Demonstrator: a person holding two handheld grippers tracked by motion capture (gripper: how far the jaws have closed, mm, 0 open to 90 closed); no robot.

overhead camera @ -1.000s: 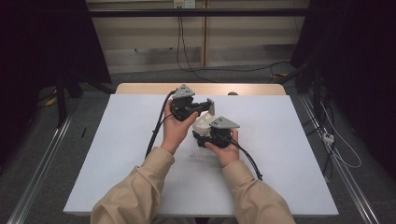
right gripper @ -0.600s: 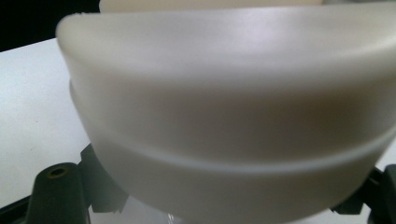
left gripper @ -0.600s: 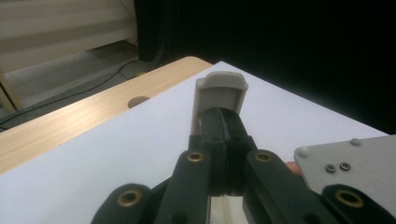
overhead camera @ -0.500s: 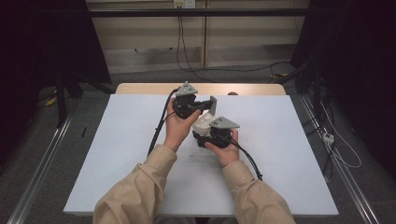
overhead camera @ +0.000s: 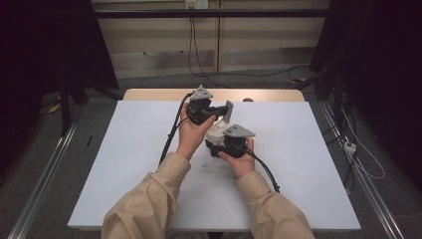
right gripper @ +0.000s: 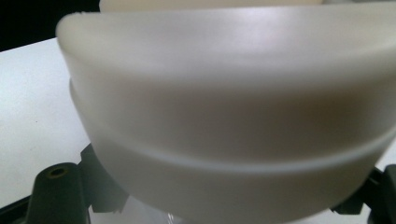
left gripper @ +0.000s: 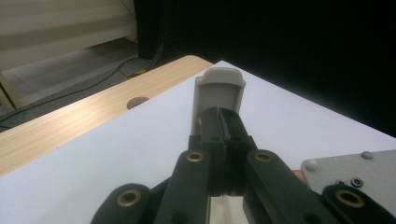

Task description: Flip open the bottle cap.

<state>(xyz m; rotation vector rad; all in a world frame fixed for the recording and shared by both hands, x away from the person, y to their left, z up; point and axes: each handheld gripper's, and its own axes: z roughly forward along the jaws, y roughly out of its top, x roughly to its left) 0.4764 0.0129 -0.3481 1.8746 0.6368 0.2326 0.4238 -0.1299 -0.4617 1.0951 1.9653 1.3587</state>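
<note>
Writing shows nowhere; my left claw point(left gripper: 224, 135) pinches a grey flap point(left gripper: 218, 91), my right claw point(overhead camera: 219, 142) grips a white container point(right gripper: 224, 116) over the tabletop point(overhead camera: 124, 164)

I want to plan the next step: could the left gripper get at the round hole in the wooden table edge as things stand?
Probably not yet: the left gripper is shut on the grey flap, though nothing lies around the hole.
</note>
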